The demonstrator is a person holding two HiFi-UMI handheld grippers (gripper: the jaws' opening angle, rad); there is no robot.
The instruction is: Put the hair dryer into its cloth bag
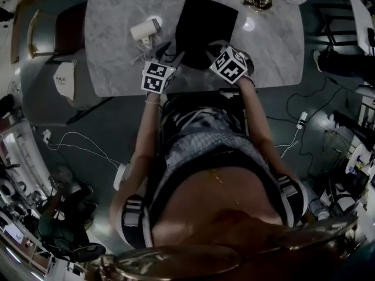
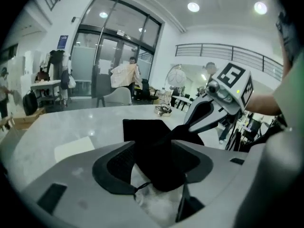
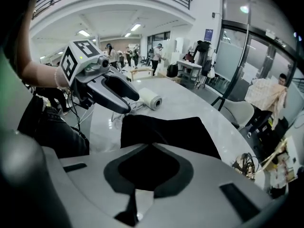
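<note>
**Head view.** The cloth bag [image 1: 205, 22] lies flat and dark on the marble counter [image 1: 117, 16]. The hair dryer [image 1: 145, 30] rests on its side to the bag's left, just beside it and wholly outside it. The left gripper [image 1: 170, 52] and the right gripper [image 1: 212, 50] both meet the bag's near edge, the left at its near left corner, close to the dryer. Judged from this, the task is at its start: the bag's mouth is being readied, and the dryer has yet to be picked up and put inside.

**Left gripper view.** The jaws of the left gripper [image 2: 156, 160] stand apart. A raised fold of the cloth bag [image 2: 142, 127] sits between them, but the pads do not appear to press on it. A thin dark cord, probably the drawstring, hangs under the fold. The right gripper [image 2: 187, 125] comes in from the right, its tip pinching that same fold and lifting it off the counter [image 2: 71, 122]. The hair dryer is not in this view.

**Right gripper view.** The jaws of the right gripper [image 3: 152, 172] are together, clamped on the near edge of the cloth bag [image 3: 166, 129], which spreads away across the counter [image 3: 190, 103]. The left gripper [image 3: 126, 103] reaches to the bag's far left corner. The hair dryer [image 3: 151, 99] lies just beyond that corner, well apart from the right jaws and near the left ones
</note>
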